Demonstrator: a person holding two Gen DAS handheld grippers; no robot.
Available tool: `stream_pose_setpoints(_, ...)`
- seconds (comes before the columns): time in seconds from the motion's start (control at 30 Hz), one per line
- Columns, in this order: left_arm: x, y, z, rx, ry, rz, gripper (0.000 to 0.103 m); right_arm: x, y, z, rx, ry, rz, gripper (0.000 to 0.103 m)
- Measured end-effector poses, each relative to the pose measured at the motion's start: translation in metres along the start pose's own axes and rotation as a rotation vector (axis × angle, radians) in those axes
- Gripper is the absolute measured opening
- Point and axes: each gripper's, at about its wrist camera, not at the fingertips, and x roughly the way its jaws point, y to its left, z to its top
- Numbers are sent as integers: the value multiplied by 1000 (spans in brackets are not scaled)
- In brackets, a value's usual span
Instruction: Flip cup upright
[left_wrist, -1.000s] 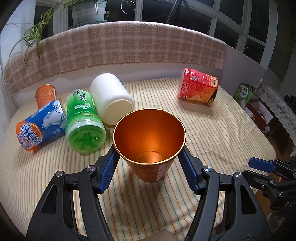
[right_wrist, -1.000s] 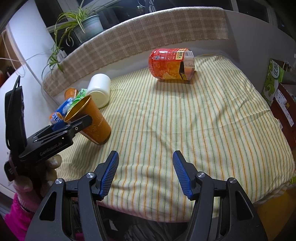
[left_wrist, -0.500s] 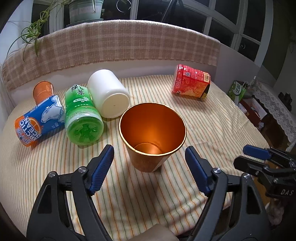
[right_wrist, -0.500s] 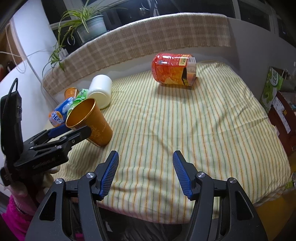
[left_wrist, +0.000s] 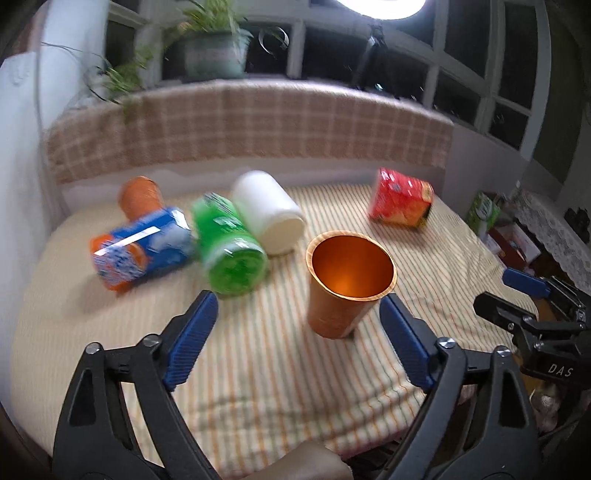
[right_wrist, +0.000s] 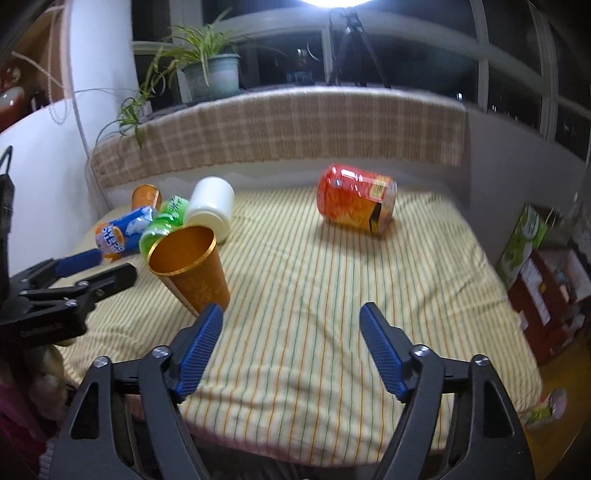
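An orange cup (left_wrist: 345, 284) with a shiny copper inside stands upright, mouth up, on the striped cloth; it also shows in the right wrist view (right_wrist: 192, 266). My left gripper (left_wrist: 295, 332) is open and empty, drawn back a little to the near left of the cup; its right finger is close to the cup's base, and it shows from the side in the right wrist view (right_wrist: 92, 267). My right gripper (right_wrist: 291, 350) is open and empty over the cloth, to the right of the cup.
Lying on their sides behind the cup: a green bottle (left_wrist: 229, 247), a blue and orange can (left_wrist: 142, 247), a white jar (left_wrist: 267, 218), a small orange cup (left_wrist: 140, 195) and a red jar (left_wrist: 400, 203). A checked backrest (left_wrist: 258, 125) runs along the back. Boxes (right_wrist: 535, 258) stand off the right edge.
My left gripper opened off the orange cup, pulled back and swung left. The cup stays standing. The right gripper has risen and tilted up a little.
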Motion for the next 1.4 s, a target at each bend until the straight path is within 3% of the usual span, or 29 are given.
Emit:
stream_pose_setpoints(0.33,-50,19,11,-19,-163,145,93,-14,22,9,-73,-104,-50,81)
stream_pose_setpoints(0.4,-60,21,12,-17,-201,175,103,-17,23,10,-67,-121,-55,83)
stream_pose_setpoints(0.57,-78,20,15,-6,-284,222,103,-25,22,12,-49,-172,-83,87)
stream_pose_setpoints(0.7,-86,19,15,-5,-300,225,103,-28,22,13,-44,-202,-94,100)
stream_pose_setpoints(1.4,-90,16,12,-1,-303,245,103,-29,29,11,-68,-217,-103,100)
